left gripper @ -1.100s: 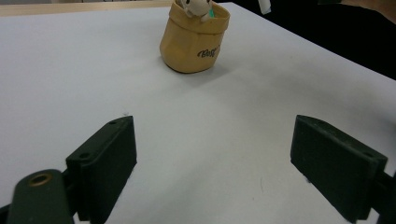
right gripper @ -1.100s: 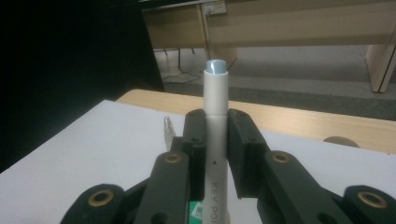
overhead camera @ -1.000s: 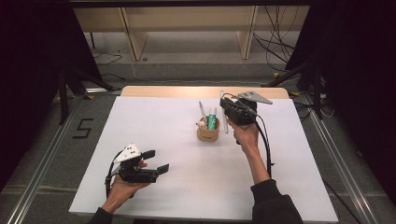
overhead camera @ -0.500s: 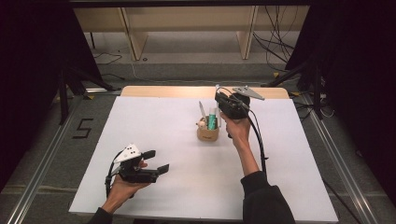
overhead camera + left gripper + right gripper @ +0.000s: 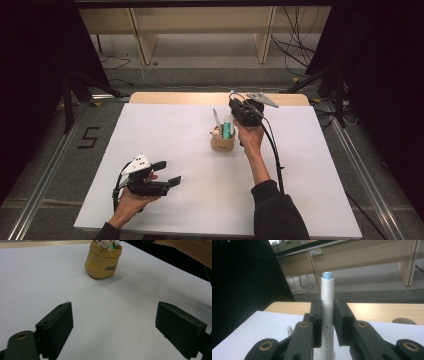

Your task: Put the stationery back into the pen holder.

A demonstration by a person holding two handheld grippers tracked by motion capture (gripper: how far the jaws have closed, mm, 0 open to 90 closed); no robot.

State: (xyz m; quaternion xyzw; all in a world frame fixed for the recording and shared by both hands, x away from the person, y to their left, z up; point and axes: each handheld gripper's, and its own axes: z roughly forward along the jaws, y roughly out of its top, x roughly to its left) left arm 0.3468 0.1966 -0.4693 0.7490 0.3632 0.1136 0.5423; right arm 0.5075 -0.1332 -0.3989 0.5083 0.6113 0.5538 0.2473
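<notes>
The white marker (image 5: 327, 315) bears grey letters running down its barrel, reading "KEY PO" before the rest passes out of view, with a small black triangle above them. The tan pouch (image 5: 103, 262) carries a dark script word starting "Bo"; the rest is too blurred to read. On the floor (image 5: 60, 150) left of the table stands a black "5" (image 5: 89, 137).

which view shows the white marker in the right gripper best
The right gripper view: the white marker stands upright, close up, clamped between the right gripper jaws, its blue tip and printed letters clear. In the high view the marker is a small white sliver by the brown pot, mostly hidden by the gripper.
</notes>
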